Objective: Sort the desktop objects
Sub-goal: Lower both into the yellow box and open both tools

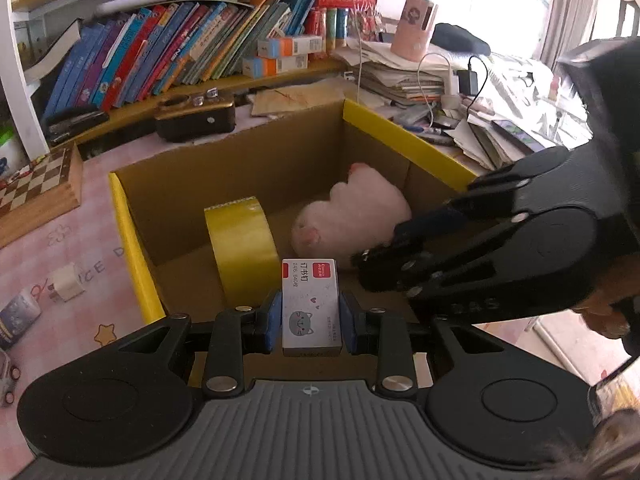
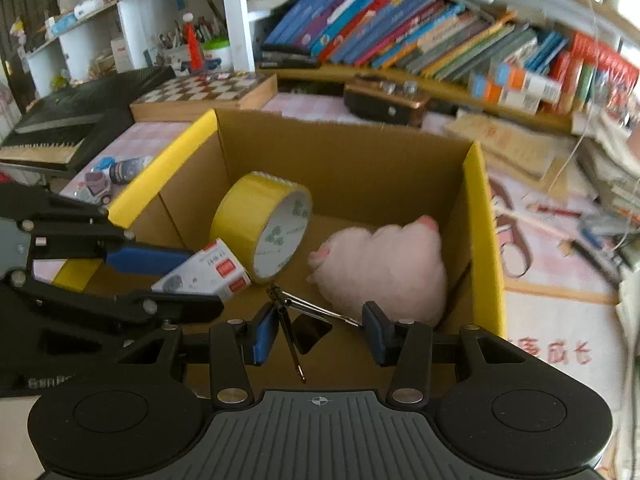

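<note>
Now my left tool (image 1: 311,318) is clamped on a small white staple box (image 1: 311,309), both blue pads (image 1: 273,320) pressed to its sides, holding it over the near edge of the open carton (image 1: 132,240). The carton sits on the pink bench (image 1: 60,248), its flaps edged in yellow. Inside, toward its left wall, a yellow tape roll (image 2: 262,226) stands on edge, with the staple box just in front of it in the right wrist view. A folding metal compass (image 2: 292,316) lies on the carton floor near the front. My right tool (image 2: 320,334) hangs spread wide above that compass with nothing between its pads; I cannot tell whether a leg touches the right one. A fluffy pink plush (image 2: 384,268) fills the right side of the carton, against the right wall.
</note>
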